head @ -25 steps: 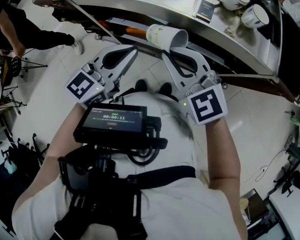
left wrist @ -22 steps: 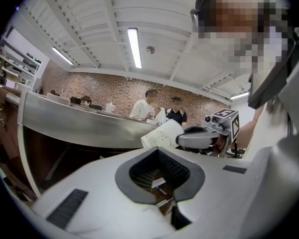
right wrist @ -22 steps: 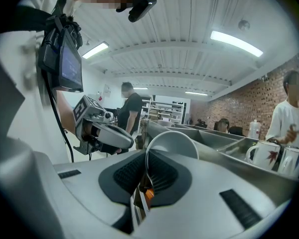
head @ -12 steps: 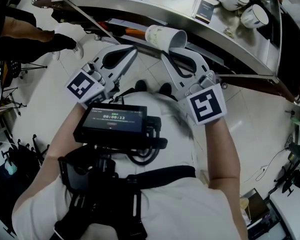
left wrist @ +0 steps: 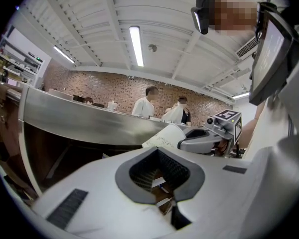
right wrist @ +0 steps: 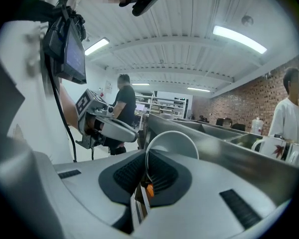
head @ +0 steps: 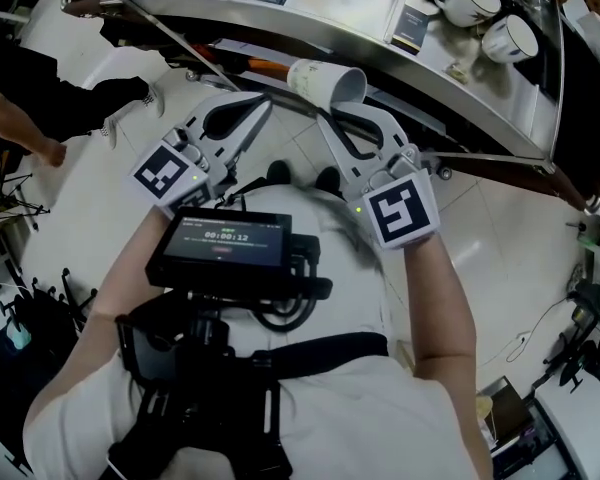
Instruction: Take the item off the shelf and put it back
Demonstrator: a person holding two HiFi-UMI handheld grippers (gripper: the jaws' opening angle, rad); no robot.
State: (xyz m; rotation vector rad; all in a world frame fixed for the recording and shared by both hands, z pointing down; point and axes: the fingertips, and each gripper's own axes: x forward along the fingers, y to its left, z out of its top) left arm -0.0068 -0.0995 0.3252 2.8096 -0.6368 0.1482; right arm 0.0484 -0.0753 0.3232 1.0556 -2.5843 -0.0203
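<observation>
While the right gripper (head: 330, 108) pinches the white paper cup (head: 325, 78) by its rim, just off the steel shelf (head: 280, 18), removal looks done; putting it back is left. Left gripper (head: 268, 104) is closed, empty.

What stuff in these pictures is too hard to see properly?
- Print on the paper cup: too small and blurred, head and left gripper views.
- Lettering on the dark card on the shelf: too small, head view.
- Space under the shelf: hidden by its steel top, head view.
- The people beyond the shelf: tiny, far off, left gripper view.
</observation>
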